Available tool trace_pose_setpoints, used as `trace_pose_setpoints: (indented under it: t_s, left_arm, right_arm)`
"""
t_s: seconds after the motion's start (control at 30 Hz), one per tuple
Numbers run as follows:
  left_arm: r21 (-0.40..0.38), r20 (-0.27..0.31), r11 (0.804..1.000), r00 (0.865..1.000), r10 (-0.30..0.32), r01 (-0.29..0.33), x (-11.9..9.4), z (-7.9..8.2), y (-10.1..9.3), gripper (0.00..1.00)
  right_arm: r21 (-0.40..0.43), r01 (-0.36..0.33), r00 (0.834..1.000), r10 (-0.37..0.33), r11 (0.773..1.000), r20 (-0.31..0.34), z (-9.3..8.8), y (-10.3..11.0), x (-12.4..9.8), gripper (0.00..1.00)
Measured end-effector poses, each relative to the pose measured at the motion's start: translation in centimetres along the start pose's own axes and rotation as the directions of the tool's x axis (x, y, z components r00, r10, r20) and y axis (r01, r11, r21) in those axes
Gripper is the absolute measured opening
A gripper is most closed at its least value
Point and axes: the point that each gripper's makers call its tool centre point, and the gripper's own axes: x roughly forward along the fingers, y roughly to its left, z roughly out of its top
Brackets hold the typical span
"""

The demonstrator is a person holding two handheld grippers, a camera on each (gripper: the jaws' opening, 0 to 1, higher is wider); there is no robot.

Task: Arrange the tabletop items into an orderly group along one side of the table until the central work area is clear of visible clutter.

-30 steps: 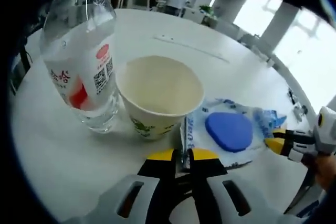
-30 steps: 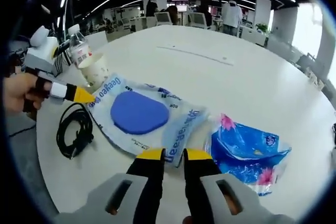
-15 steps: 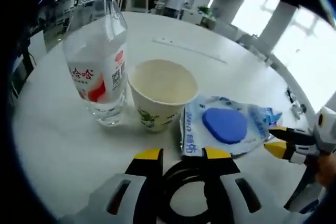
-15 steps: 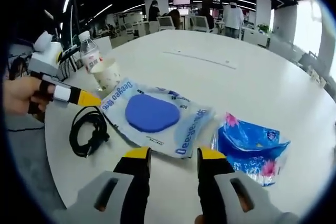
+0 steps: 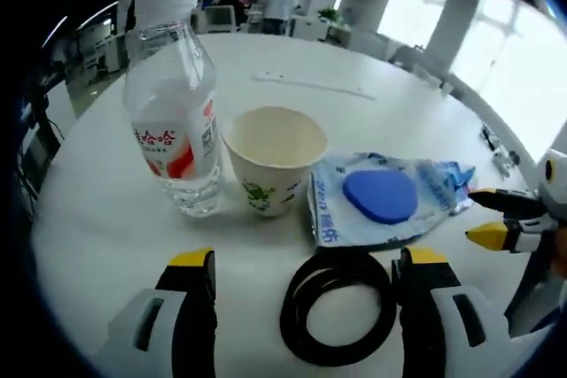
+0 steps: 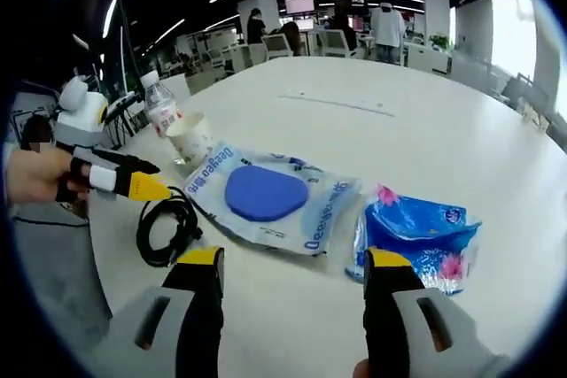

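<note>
In the left gripper view the left tool (image 5: 301, 258) stands with its jaws spread wide, holding nothing; the coiled black cable (image 5: 338, 305) lies on the white tabletop (image 5: 97, 227) between them, untouched as far as can be seen. Just beyond the cable sit the wipes packet (image 5: 383, 205) with its blue lid, the paper cup (image 5: 274, 161) beside it, and the water bottle (image 5: 174, 121) beside the cup, all close together.

In the right gripper view the right tool (image 6: 294, 258) is likewise wide open and empty, above bare tabletop. The wipes packet lies ahead of it and a blue tissue pack (image 6: 416, 236) just off its right jaw, near the packet.

The tissue pack is plain in the right gripper view, which also shows the left tool held by a hand (image 6: 35, 174), its tips near the cable. The left gripper view brings the bottle's label and the cup's inside close.
</note>
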Motion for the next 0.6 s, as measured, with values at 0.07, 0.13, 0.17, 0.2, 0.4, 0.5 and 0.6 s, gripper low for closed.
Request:
trace_pose_setpoints:
  t_s: [0.07, 0.13, 0.17, 0.2, 0.4, 0.5, 0.6]
  left_arm:
    - [-0.001, 0.003, 1.0, 1.0, 0.005, -0.005, -0.5, -0.1, 0.1, 0.83]
    - [-0.01, 0.001, 1.0, 1.0, 0.008, -0.008, -0.8, -0.1, 0.5, 0.83]
    - [-0.022, -0.001, 1.0, 1.0, 0.009, -0.009, -0.9, -0.1, 0.8, 0.83]
    - [-0.026, 0.0, 1.0, 1.0, 0.011, -0.011, -1.2, -0.1, 0.8, 0.82]
    - [-0.025, 0.015, 0.999, 1.0, 0.022, -0.022, -2.1, 0.1, 1.4, 0.79]
    - [-0.028, 0.033, 0.999, 0.999, 0.02, -0.019, -2.3, 0.1, 1.4, 0.77]
    - [-0.019, 0.036, 1.0, 0.999, 0.019, -0.018, -2.3, 0.0, 1.7, 0.76]
  right_arm:
    - [0.012, 0.005, 1.0, -0.005, 1.0, 0.008, 0.0, -0.1, -0.4, 0.63]
    - [0.014, 0.017, 1.0, -0.017, 1.0, 0.011, -0.1, -0.3, -0.6, 0.62]
    - [0.014, 0.019, 1.0, -0.019, 1.0, 0.011, -0.1, -0.3, -0.6, 0.62]
    - [0.015, 0.021, 1.0, -0.021, 1.0, 0.011, -0.2, -0.3, -0.6, 0.62]
    - [0.015, 0.043, 0.999, -0.044, 0.999, 0.029, -0.1, -0.4, -1.2, 0.57]
    - [0.027, 0.047, 0.998, -0.048, 0.999, 0.031, -0.1, -0.4, -1.5, 0.56]
    - [0.035, 0.036, 0.999, -0.037, 0.999, 0.028, -0.2, 0.1, -1.5, 0.56]
